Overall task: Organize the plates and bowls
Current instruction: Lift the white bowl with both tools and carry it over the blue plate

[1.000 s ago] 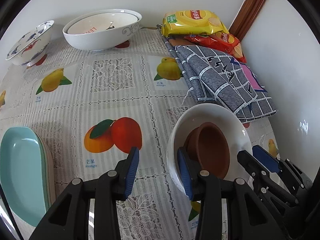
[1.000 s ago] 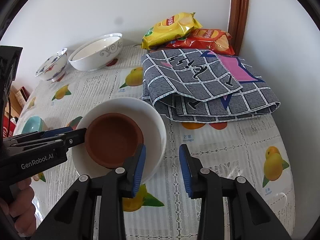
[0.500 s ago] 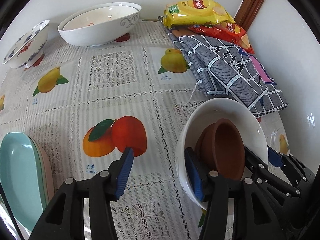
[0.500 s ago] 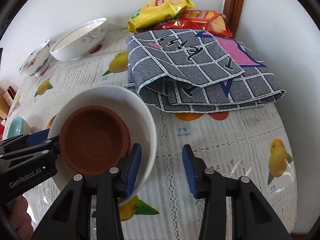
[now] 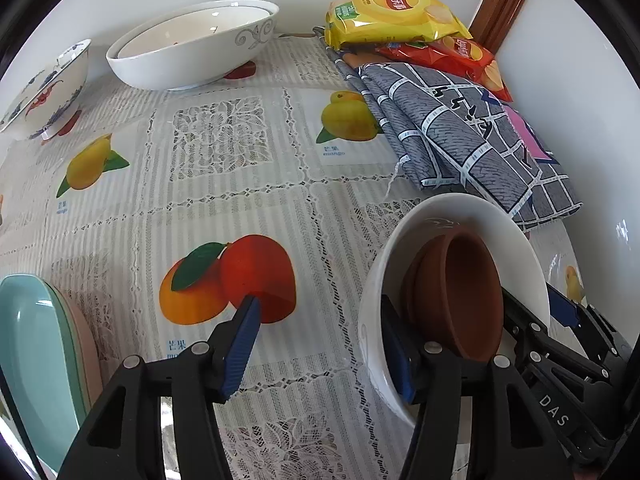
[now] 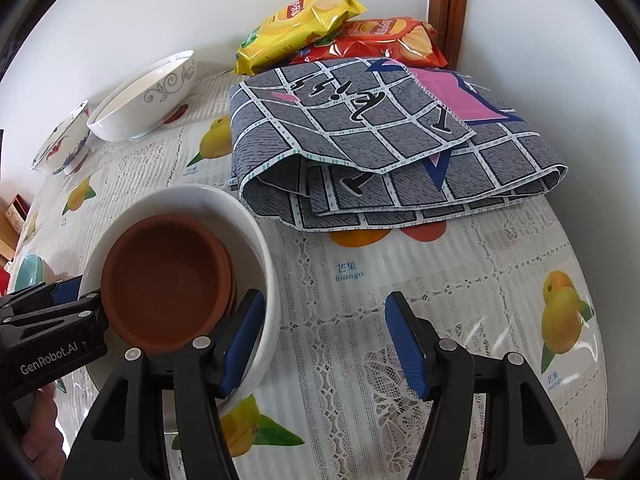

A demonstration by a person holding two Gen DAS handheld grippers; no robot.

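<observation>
A white bowl [image 5: 516, 232] [image 6: 256, 232] holds stacked brown bowls [image 5: 460, 292] [image 6: 168, 272] and stands on the fruit-print tablecloth. My left gripper [image 5: 320, 344] is open; its right finger is inside the bowl's near rim, its left finger outside over the cloth. My right gripper [image 6: 324, 336] is open; its left finger is inside the bowl's rim on the opposite side, its right finger outside. Stacked large white bowls [image 5: 192, 48] [image 6: 144, 100] and a painted bowl [image 5: 48, 88] [image 6: 64, 144] stand at the back. Teal and pink plates [image 5: 36, 360] lie stacked at the left.
A folded grey checked cloth [image 5: 460, 140] [image 6: 380, 148] lies just behind the white bowl. Yellow [image 5: 392, 12] [image 6: 300, 20] and red [image 5: 460, 56] [image 6: 384, 36] chip bags lie by the back wall. The wall and table edge are close on the right.
Both grippers have moved in on the white bowl. Each now has one finger inside its rim. The bowl looks nearer and larger in both views.
</observation>
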